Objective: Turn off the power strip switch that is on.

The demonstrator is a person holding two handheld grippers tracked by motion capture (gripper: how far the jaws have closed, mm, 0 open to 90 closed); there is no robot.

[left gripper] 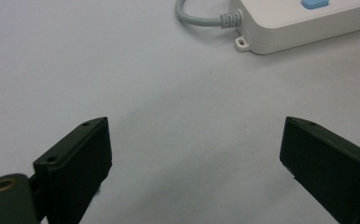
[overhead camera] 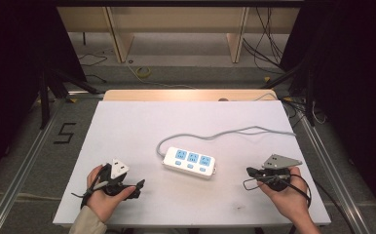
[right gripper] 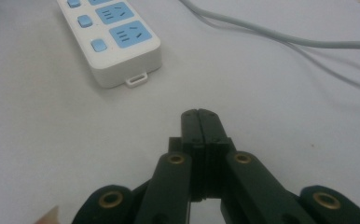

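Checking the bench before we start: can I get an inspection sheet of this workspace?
Surface: white table top, a few faint marks near the front.
Job's things: white power strip with blue sockets, lying flat mid-table.
Clutter: nothing seen.
Grippers: left gripper open, empty; right gripper shut, empty; both short of the strip.
Cables: grey cord runs from the strip off the right edge.
Surroundings: floor cables, wooden frame behind.
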